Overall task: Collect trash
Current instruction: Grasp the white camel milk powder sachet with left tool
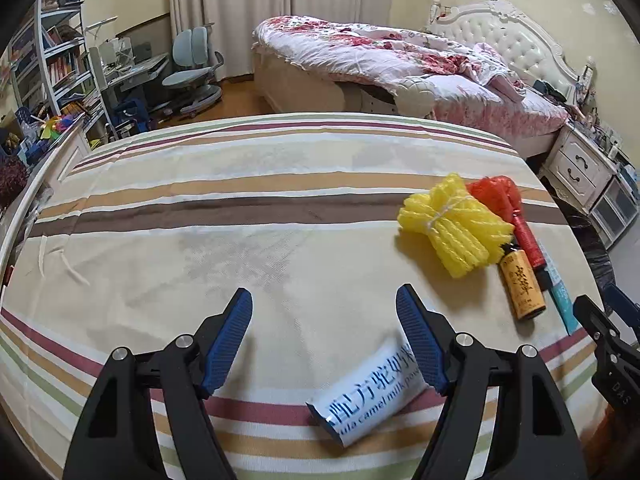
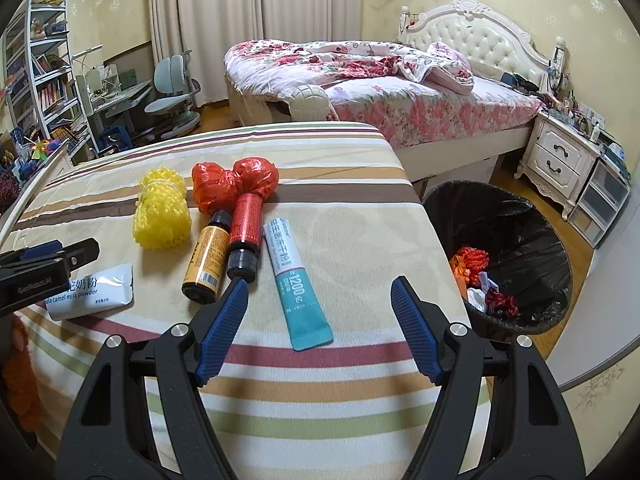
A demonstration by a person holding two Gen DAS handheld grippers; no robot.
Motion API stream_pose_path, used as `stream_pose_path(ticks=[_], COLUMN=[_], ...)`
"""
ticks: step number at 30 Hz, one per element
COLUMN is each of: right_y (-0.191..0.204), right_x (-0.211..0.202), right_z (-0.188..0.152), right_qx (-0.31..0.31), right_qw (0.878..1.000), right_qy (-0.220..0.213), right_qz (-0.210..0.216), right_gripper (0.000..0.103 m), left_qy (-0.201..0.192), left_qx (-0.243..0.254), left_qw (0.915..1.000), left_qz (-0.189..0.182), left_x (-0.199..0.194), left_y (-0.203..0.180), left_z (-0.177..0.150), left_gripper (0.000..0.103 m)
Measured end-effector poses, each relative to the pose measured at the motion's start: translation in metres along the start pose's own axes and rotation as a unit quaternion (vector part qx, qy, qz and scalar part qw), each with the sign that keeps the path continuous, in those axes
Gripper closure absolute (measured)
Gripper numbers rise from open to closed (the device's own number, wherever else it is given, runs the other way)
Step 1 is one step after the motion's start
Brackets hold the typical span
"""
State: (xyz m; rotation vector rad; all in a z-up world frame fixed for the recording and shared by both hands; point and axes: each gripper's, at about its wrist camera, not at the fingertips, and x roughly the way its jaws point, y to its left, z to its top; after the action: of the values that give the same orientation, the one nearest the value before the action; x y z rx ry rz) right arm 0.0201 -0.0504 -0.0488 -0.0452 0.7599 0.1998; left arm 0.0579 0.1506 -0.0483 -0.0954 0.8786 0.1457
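Black-lined, the bin [image 2: 516, 240] is sitting beside the striped table [image 2: 340, 400] and already holding some red, orange and white scraps, so the collecting looks partly done. Six things are lying on the table near the bin: a teal tube [image 2: 296, 280], red bottle [image 2: 245, 232], amber bottle [image 2: 206, 260], orange bag [image 2: 234, 184], yellow netting [image 2: 162, 216] and white sachet [image 2: 94, 292]. The left gripper [image 1: 324, 340] is hovering with jaws wide over the sachet; the right gripper [image 2: 316, 328] is gaping over the tube, holding nothing.

The striped cloth [image 2: 320, 380] looks matt and woven. The yellow foam net [image 2: 162, 216] is ribbed, the orange bag [image 2: 216, 190] thin glossy plastic. The sachet [image 2: 300, 276] and bin liner [image 2: 532, 248] shine; the finger pads [image 2: 222, 324] are ridged blue rubber.
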Motion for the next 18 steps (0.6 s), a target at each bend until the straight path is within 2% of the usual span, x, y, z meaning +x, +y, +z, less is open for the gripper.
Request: stream_pose_path(ticks=[7, 11, 15, 18], right_y=[-0.005, -0.005, -0.005, -0.002], right_x=[-0.012, -0.016, -0.017, -0.017], right_z=[-0.008, -0.01, -0.01, -0.008], right_qx=[0.007, 0.01, 0.01, 0.008], right_qw=[1.0, 1.0, 1.0, 1.0], right_qy=[-0.004, -0.006, -0.005, -0.004], right_qz=[0.004, 0.008, 0.014, 0.015], right_gripper=[0.031, 0.031, 0.031, 0.031], left_qy=[-0.001, -0.001, 0.009, 0.012], left_qx=[0.073, 0.105, 0.111, 0.102], left_qw=[0.9969, 0.9944, 0.9937, 0.9947], left_qz=[-0.03, -0.01, 0.013, 0.012], left_x=[-0.012, -0.005, 0.008, 0.014], left_y=[-0.021, -0.029, -0.031, -0.027], left_z=[-0.017, -0.026, -0.024, -0.019], left_gripper=[0.029, 0.029, 0.029, 0.027])
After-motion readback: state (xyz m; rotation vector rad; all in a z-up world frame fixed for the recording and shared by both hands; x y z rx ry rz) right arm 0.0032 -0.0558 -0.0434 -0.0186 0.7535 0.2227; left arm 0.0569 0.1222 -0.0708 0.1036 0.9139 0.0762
